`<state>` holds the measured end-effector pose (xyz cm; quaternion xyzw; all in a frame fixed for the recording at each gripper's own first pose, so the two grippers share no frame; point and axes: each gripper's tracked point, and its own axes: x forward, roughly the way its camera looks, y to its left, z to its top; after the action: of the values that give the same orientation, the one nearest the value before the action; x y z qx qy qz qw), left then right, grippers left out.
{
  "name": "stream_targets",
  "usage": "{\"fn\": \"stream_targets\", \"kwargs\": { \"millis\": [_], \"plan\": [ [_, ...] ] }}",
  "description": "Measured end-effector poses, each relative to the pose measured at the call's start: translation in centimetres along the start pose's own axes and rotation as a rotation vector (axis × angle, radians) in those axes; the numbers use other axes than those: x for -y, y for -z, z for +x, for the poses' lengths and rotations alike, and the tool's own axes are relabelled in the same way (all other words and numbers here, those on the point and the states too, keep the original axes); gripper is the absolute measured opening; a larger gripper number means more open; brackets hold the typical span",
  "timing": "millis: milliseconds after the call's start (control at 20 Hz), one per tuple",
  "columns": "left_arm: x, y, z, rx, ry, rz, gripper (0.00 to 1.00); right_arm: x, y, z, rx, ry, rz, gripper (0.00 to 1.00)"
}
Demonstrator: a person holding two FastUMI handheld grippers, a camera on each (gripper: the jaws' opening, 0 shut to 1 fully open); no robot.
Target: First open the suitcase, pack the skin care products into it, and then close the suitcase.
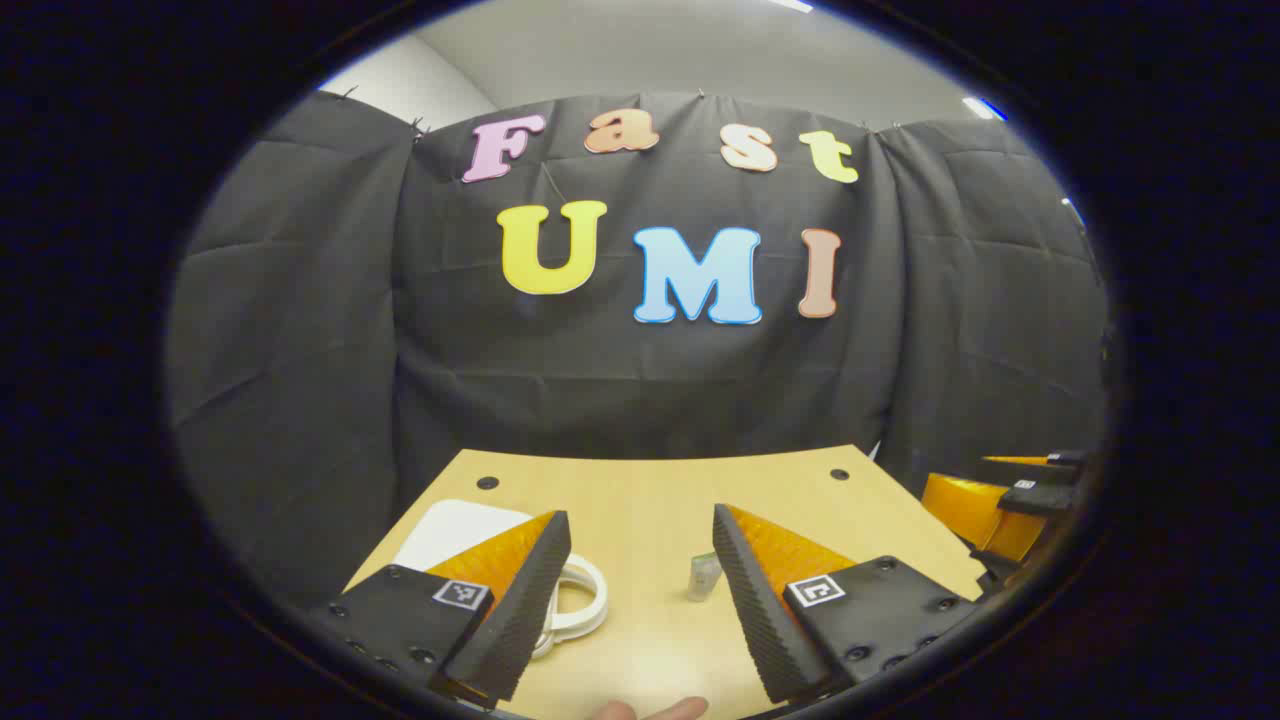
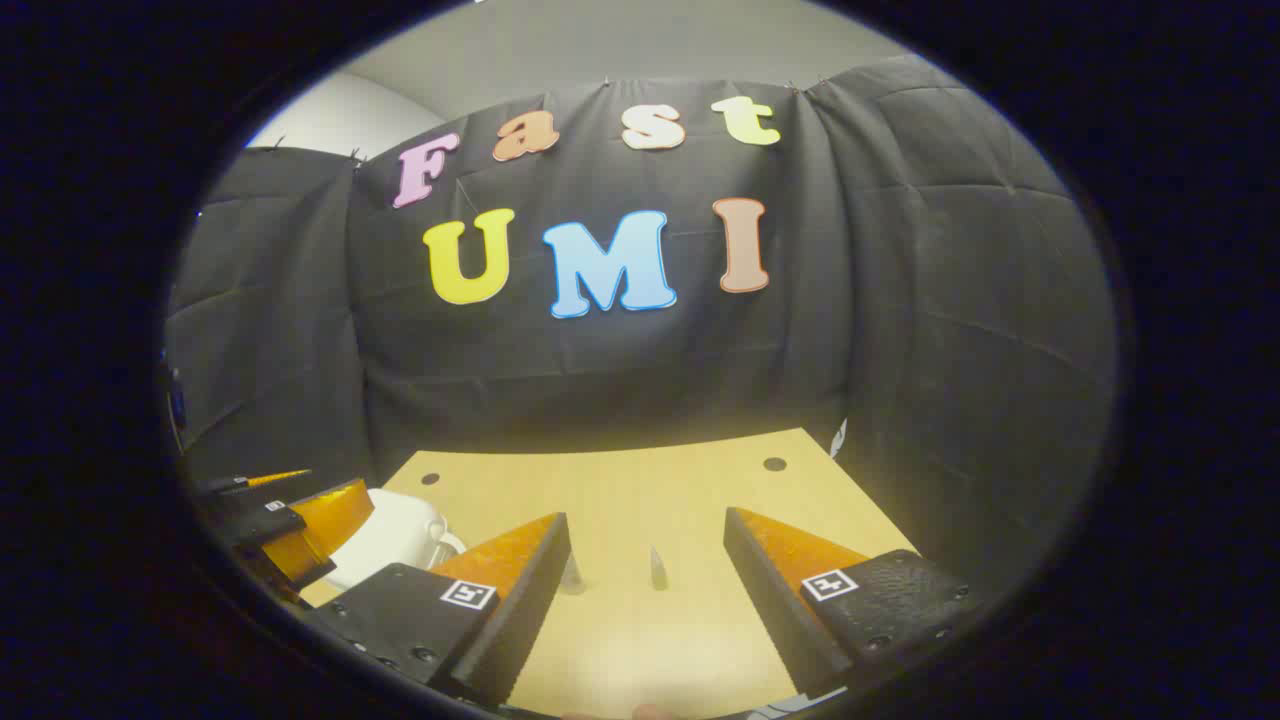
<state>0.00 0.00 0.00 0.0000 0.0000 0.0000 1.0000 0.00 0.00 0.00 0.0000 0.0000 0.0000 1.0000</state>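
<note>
In the left gripper view, the left gripper [image 1: 640, 590] has its fingers wide apart, holding nothing. The white suitcase [image 1: 455, 530] lies shut at the lower left on the table [image 1: 650, 490]. A small tube [image 1: 704, 576] stands between the fingers.

In the right gripper view, the right gripper [image 2: 645, 590] is spread apart too, with the suitcase [image 2: 385, 535] at the lower left.

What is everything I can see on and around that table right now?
Table: one, light wood, dark holes near its far corners, standing before the black cloth wall.
Suitcase: one, white, closed, with a white loop handle, on the table's left side.
Skin care tube: one, small and pale, upright mid-table.
Small items: two, greyish, mid-table in the right gripper view; too small to identify.
Left gripper: one, orange and black, fingers apart, holding nothing.
Right gripper: one, orange and black, fingers apart, holding nothing.
Fingertips: the person's, at the bottom edge of the left gripper view.
</note>
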Motion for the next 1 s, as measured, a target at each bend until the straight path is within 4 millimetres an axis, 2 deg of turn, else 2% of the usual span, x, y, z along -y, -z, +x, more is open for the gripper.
{"fn": "stream_targets", "kwargs": {
  "millis": [300,450,550,700,800,1000],
  "plan": [
    [-0.7,3.4,0.1,-0.055,0.015,0.05,0.92,0.1,1.5,-0.6,-0.03,0.01,0.032,0.94],
    [-0.9,7.7,-0.6,-0.12,0.016,0.034,0.92,0.7,3.0,-1.0,-0.066,0.034,0.035,0.94],
    [-1.9,9.4,0.1,-0.163,0.003,-0.011,0.93,1.1,3.7,-1.4,-0.085,0.047,0.04,0.94],
    [-2.9,11.1,2.4,-0.216,-0.009,-0.061,0.93,1.8,3.9,-1.8,-0.086,0.073,0.047,0.94],
    [-3.7,12.1,4.9,-0.248,-0.007,-0.077,0.93,2.1,4.2,-1.9,-0.091,0.09,0.057,0.94],
    [-6.5,13.7,10.6,-0.305,-0.027,-0.063,0.93,2.9,4.9,-2.4,-0.104,0.124,0.102,0.94]
  ]
}}
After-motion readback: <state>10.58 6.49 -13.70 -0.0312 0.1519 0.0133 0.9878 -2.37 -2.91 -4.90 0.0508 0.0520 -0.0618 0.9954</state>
